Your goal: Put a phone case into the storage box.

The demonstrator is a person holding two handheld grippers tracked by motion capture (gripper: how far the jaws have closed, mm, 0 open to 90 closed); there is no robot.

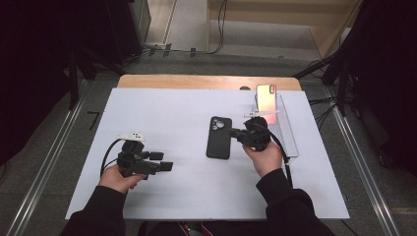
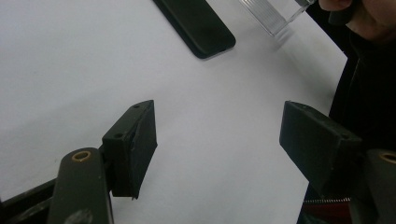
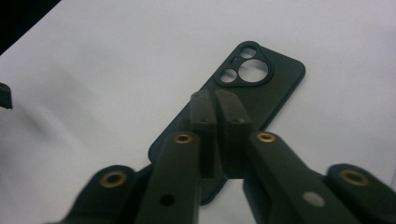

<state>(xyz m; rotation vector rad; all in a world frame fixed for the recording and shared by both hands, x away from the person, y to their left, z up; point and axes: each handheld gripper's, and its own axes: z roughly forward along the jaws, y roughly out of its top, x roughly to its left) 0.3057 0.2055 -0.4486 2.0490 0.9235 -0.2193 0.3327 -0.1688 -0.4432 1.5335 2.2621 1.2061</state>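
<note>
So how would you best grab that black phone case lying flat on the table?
Pinch the phone case across its two long edges, coming straight down from above. It lies flat with bare table along both sides, so open jaws could probably straddle its narrow width.

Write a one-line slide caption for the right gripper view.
Right gripper, jaws shut, poised over a black phone case lying camera-cutout up on the white table.

The left gripper [image 2: 217, 149] holds its jaws wide apart over the white table [image 2: 70, 70], nothing between them. A black case [image 2: 201, 25] lies at twelve o'clock, a clear stand [image 2: 271, 14] at one.
</note>
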